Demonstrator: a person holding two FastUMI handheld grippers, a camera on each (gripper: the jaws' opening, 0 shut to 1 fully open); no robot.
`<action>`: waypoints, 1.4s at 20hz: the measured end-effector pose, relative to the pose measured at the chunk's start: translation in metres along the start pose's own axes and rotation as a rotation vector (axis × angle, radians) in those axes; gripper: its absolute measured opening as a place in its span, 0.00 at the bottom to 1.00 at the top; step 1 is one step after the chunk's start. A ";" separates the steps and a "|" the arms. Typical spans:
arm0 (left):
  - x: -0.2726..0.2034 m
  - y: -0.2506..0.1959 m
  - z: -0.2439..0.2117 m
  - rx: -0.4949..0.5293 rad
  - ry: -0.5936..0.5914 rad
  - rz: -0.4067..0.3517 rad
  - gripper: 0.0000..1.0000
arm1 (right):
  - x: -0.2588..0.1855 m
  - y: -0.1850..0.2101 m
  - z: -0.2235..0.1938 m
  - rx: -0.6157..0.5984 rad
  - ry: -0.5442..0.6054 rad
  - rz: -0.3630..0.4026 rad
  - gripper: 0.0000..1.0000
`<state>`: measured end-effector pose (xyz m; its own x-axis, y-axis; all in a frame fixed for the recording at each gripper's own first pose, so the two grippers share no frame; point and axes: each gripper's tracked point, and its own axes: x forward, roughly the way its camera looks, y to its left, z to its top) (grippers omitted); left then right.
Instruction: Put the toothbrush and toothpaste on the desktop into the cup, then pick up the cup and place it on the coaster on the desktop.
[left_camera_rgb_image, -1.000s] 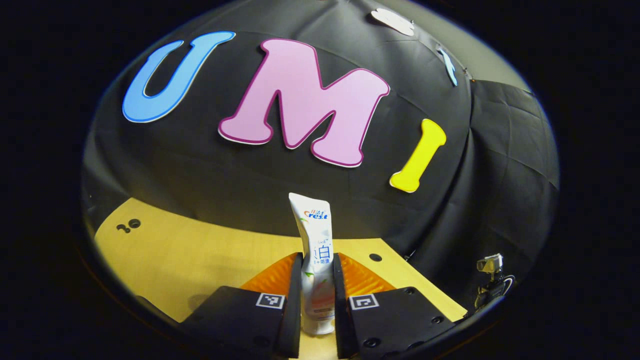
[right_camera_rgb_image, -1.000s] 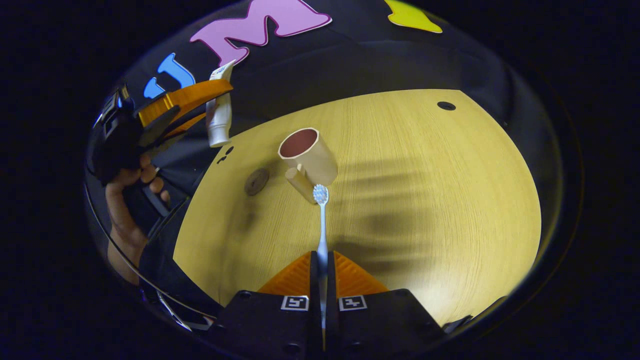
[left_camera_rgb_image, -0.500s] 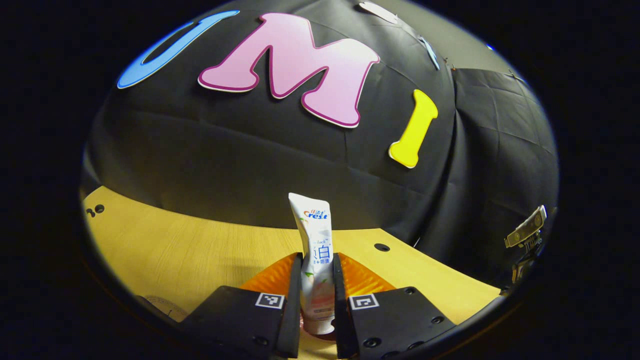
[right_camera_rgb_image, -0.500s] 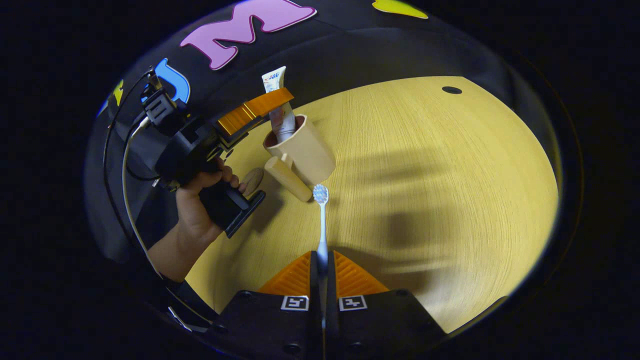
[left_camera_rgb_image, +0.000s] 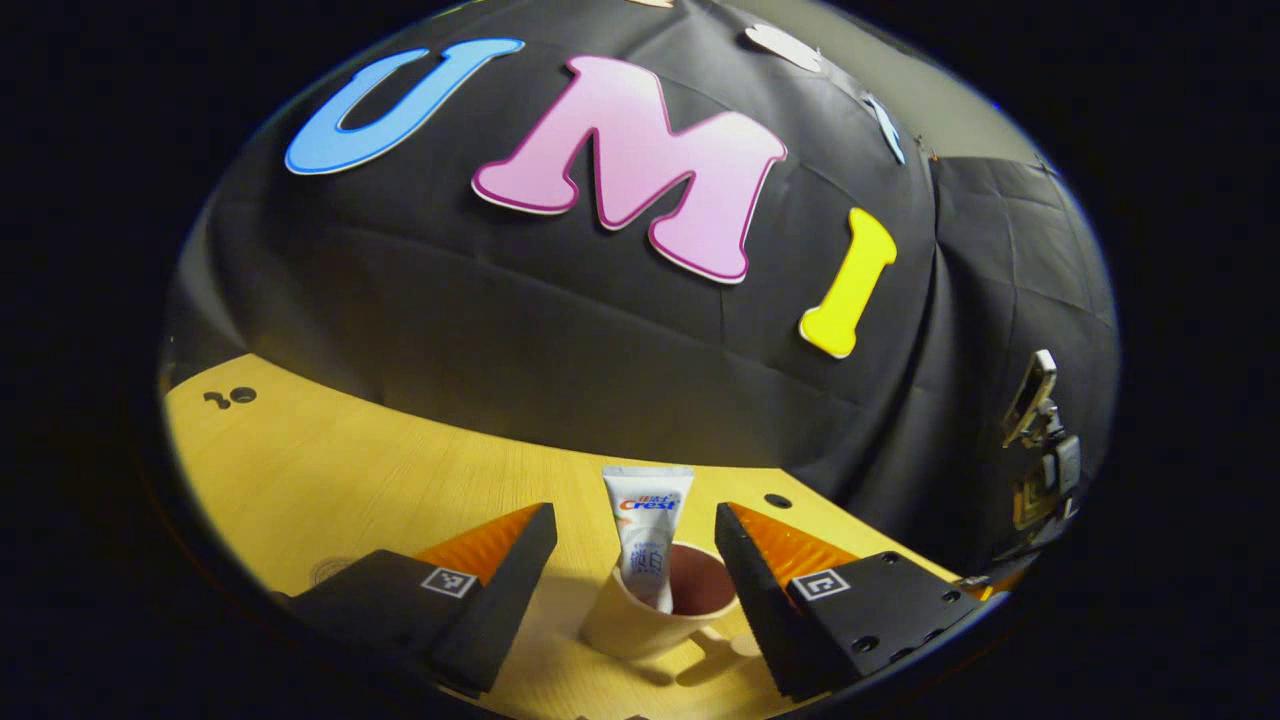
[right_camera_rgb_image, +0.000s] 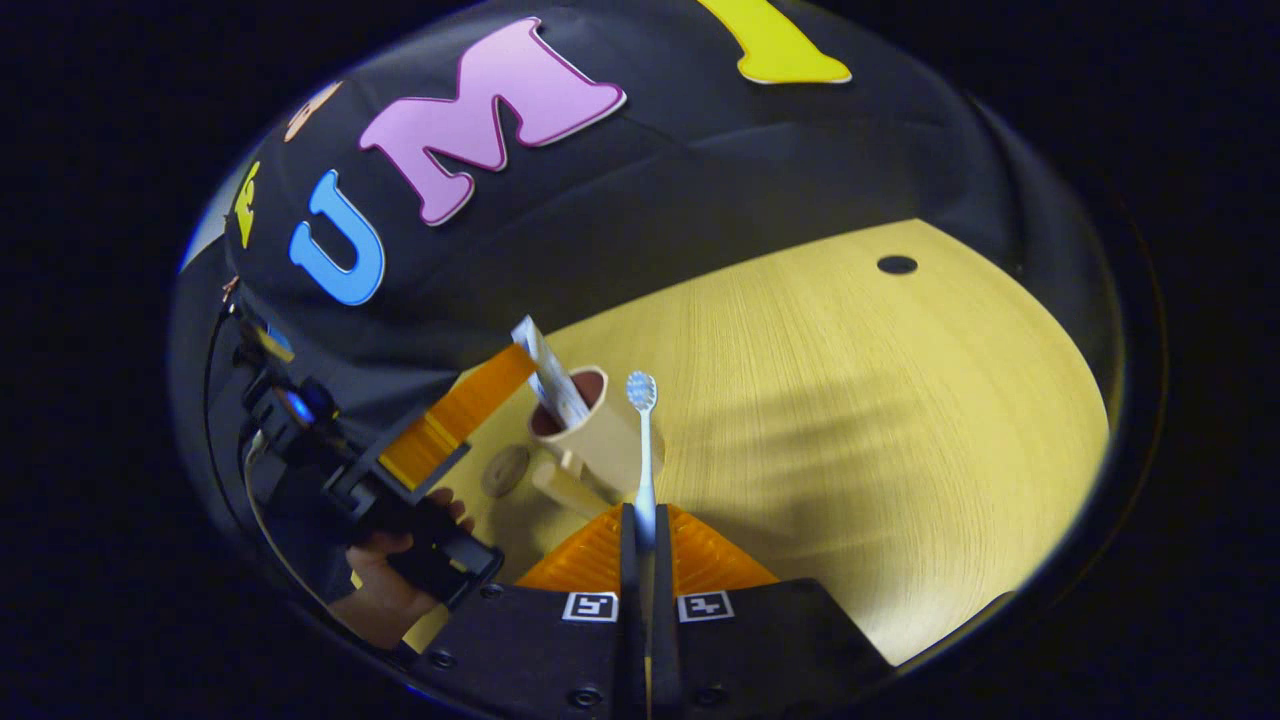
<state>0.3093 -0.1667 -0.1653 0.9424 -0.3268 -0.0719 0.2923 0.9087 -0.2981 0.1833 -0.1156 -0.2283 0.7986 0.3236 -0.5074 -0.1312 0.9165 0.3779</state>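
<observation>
The white toothpaste tube (left_camera_rgb_image: 648, 535) stands tilted inside the beige cup (left_camera_rgb_image: 650, 625), between the spread orange fingers of my left gripper (left_camera_rgb_image: 635, 545), which is open and touches neither. In the right gripper view the cup (right_camera_rgb_image: 592, 445) with its handle holds the toothpaste tube (right_camera_rgb_image: 552, 374), and the left gripper (right_camera_rgb_image: 470, 410) hangs just left of it in a hand (right_camera_rgb_image: 375, 590). My right gripper (right_camera_rgb_image: 645, 525) is shut on the pale blue toothbrush (right_camera_rgb_image: 643, 450), whose bristle head points up just right of the cup's rim. A round brown coaster (right_camera_rgb_image: 505, 470) lies on the wooden desktop (right_camera_rgb_image: 850, 420) left of the cup.
Dark round holes mark the desktop (left_camera_rgb_image: 330, 470) at the far right (right_camera_rgb_image: 896, 264) and near the wall (left_camera_rgb_image: 777, 500). A camera rig on a stand (left_camera_rgb_image: 1040, 440) is at the right edge against the black cloth wall.
My left gripper opened and let the toothpaste drop into the cup. My right gripper carried the toothbrush closer, up beside the cup's rim.
</observation>
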 end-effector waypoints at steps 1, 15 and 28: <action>-0.013 0.002 0.003 -0.005 0.000 0.009 0.98 | 0.006 0.004 0.014 -0.015 -0.027 0.007 0.07; -0.141 0.062 -0.029 0.139 0.189 0.233 0.96 | 0.074 0.050 0.121 -0.055 -0.397 0.067 0.07; -0.134 0.070 -0.035 0.043 0.157 0.283 0.95 | 0.094 0.052 0.084 -0.140 -0.403 0.075 0.10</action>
<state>0.1983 -0.0680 -0.2096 0.9517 -0.0925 -0.2927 0.0319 0.9782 -0.2052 0.3013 -0.0573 -0.1915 0.9457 0.2984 -0.1287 -0.2541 0.9260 0.2793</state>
